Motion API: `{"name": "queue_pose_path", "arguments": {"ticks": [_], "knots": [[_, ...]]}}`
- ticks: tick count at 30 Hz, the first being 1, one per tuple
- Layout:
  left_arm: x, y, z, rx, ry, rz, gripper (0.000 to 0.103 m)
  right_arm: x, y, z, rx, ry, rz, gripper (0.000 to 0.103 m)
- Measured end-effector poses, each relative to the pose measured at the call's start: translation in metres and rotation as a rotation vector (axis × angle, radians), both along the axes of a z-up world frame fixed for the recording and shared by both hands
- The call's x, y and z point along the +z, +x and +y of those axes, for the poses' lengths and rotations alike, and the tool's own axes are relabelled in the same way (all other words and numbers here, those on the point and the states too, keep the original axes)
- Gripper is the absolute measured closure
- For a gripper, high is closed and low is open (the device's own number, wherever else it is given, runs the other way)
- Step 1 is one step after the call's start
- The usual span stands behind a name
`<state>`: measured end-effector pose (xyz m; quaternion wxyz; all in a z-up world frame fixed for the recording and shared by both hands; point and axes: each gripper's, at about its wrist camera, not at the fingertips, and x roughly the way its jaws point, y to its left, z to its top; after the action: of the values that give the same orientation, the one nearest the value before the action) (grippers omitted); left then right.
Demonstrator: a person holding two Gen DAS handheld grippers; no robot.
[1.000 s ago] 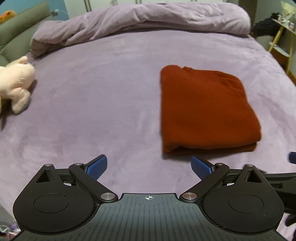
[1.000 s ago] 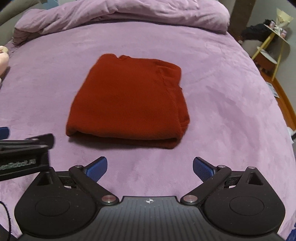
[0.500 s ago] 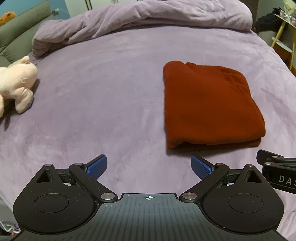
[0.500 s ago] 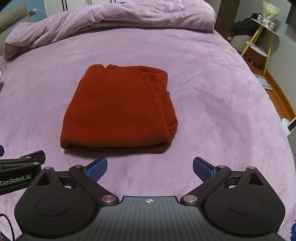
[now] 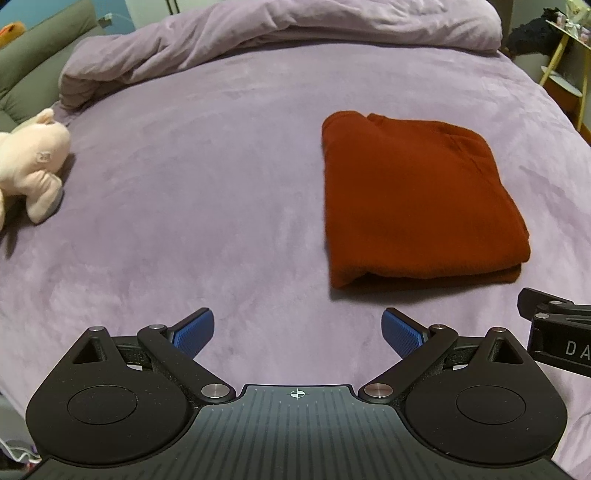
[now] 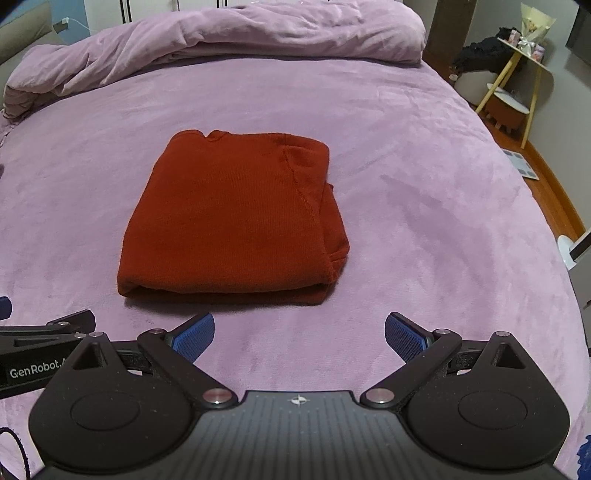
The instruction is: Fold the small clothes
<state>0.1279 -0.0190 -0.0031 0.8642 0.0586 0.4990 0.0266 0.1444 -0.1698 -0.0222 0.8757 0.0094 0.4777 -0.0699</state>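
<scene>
A rust-red garment [image 5: 417,199] lies folded into a neat rectangle on the purple bed cover [image 5: 207,206]; the right wrist view shows the same garment [image 6: 232,221] straight ahead, its doubled edge nearest me. My left gripper [image 5: 298,332] hovers open over bare cover, to the left of and nearer than the garment, holding nothing. My right gripper [image 6: 299,334] is open too, just short of the garment's near edge, with nothing between its blue pads. Each gripper's body shows at the edge of the other's view.
A pale pink plush toy [image 5: 31,166] lies at the bed's left side. A bunched purple duvet [image 6: 221,33] runs along the far end. To the right, past the bed edge, stand a yellow-legged side table [image 6: 524,77] and wooden floor [image 6: 554,192].
Both grippers have drawn back and up from the folded garment, which now looks smaller and farther away. The garment itself has not moved.
</scene>
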Motion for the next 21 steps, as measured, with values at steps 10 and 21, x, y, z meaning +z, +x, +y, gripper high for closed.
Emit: {"name": "queue_pose_path", "arguments": {"ticks": [10,21], "knots": [[-0.0010,-0.0003,-0.0012,-0.004,0.002,0.005,0.003,-0.0007,-0.0008,-0.0010,-0.008,0.007,0.001,0.004],[-0.0019,-0.0007,-0.0036,-0.009,0.005,0.009,0.003,0.0003,-0.0023,-0.0024,-0.008,0.015,-0.004,0.004]]}}
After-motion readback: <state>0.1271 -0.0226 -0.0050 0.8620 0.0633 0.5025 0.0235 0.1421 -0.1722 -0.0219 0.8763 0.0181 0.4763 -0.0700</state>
